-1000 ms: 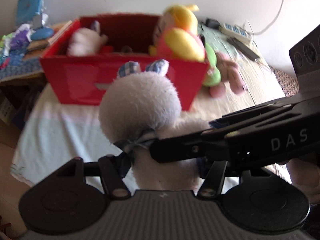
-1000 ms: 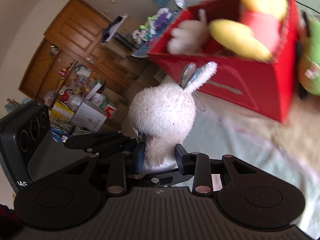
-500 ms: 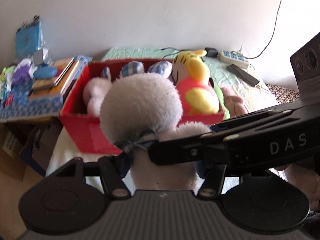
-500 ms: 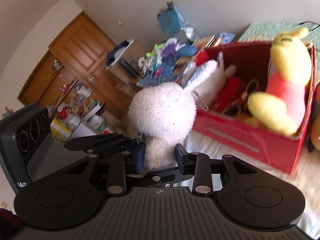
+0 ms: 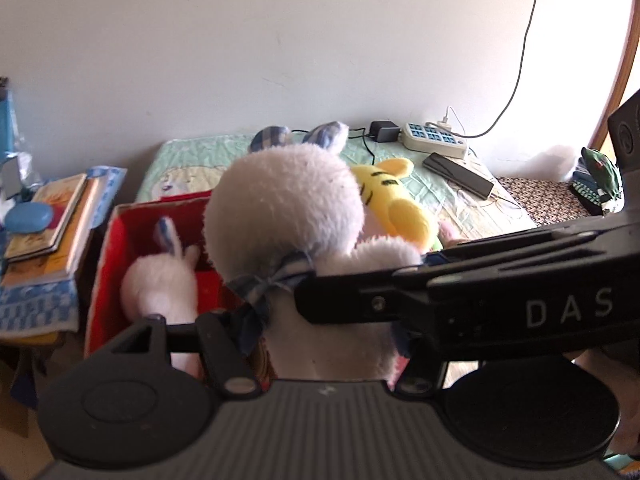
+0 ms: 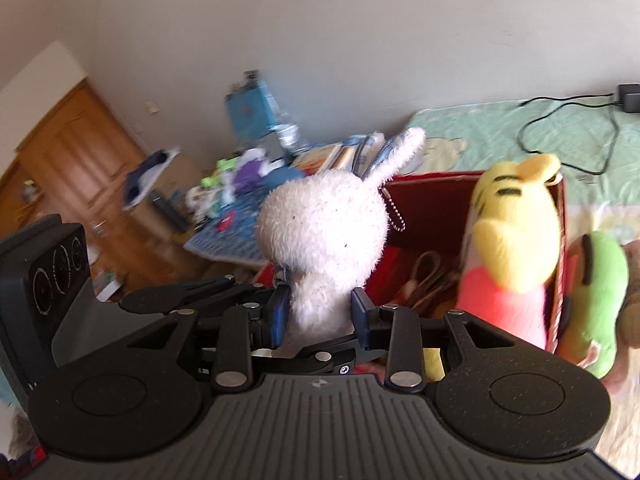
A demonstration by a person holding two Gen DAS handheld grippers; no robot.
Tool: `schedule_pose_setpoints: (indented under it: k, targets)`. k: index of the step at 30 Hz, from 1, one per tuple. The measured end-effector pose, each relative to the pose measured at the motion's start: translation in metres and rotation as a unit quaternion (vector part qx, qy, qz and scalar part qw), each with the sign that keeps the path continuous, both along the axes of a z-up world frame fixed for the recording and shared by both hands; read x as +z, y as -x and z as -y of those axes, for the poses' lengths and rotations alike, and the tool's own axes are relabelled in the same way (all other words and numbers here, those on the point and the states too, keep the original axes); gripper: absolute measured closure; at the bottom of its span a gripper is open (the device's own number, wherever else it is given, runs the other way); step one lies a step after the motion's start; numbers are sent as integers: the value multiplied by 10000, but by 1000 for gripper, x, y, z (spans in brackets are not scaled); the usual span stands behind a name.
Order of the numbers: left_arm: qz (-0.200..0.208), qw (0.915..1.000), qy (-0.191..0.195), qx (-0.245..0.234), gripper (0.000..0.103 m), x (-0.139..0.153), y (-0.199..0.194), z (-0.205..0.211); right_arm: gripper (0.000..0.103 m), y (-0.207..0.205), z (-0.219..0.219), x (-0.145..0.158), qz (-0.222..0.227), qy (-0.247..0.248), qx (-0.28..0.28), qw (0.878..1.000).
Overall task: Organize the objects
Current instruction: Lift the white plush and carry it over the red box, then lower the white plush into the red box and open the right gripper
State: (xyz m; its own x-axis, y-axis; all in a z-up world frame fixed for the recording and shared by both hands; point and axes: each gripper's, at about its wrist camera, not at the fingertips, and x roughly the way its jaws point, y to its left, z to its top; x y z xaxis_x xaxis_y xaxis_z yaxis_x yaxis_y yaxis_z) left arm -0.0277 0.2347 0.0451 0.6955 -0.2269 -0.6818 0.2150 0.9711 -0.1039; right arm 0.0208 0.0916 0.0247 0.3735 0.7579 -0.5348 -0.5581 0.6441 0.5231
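Plush white rabbit, held above the red box on the bed, both grippers clamped on its body below the head. Right gripper pinches the torso; left gripper closes on it crosswise. Judged light, soft and compressible; the narrow torso offers the securest hold.

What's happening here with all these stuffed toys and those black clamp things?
A person is tidying plush toys into a red box on the bed. Both handheld grippers, the left gripper and the right gripper, are clamped on one white plush bunny, held in the air above the box. Inside already are another white bunny and a yellow plush.
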Motion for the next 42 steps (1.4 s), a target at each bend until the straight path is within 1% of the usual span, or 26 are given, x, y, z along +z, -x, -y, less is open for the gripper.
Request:
schedule_pose_setpoints:
  k: [4, 8, 12, 15, 18, 20, 24, 30, 33, 37, 41, 42]
  targets:
    - [-171, 9997, 29, -187, 40, -13, -23, -4, 68, -13, -10, -4, -33, 281, -321, 9991]
    - [-375, 9989, 50, -293, 40, -29, -40, -7, 68, -23, -16, -11, -128, 611, -494, 9968]
    - [-617, 9974, 92, -369, 40, -48, -52, -10, 68, -31, -24, -23, -254, 904, -678, 9933]
    - [-785, 9959, 142, -427, 40, -59, -58, -11, 68, -34, -22, -32, -370, 1076, -817, 9901]
    - [-829, 9954, 139, -465, 39, -64, -59, -12, 68, -35, -24, -34, -378, 1206, -872, 9881]
    - [-858, 9951, 129, -475, 37, -67, -60, -12, 67, -36, -28, -35, -382, 1339, -899, 9862]
    - [-957, 9943, 87, -469, 34, -75, -63, -13, 67, -41, -33, -41, -473, 1593, -881, 9822]
    - [-1003, 9939, 157, -425, 29, -81, -63, -18, 65, -39, -32, -40, -520, 1538, -1000, 9817]
    - [-1026, 9938, 179, -395, 26, -83, -64, -20, 65, -35, -33, -37, -437, 1549, -1039, 9815]
    - [-1061, 9936, 171, -358, 25, -85, -65, -21, 62, -33, -27, -33, -394, 1398, -1174, 9824]
    - [-1095, 9933, 175, -339, 25, -86, -65, -20, 64, -31, -21, -33, -387, 1314, -1266, 9824]
    - [-1102, 9932, 169, -338, 25, -85, -65, -19, 68, -31, -20, -33, -383, 1310, -1294, 9822]
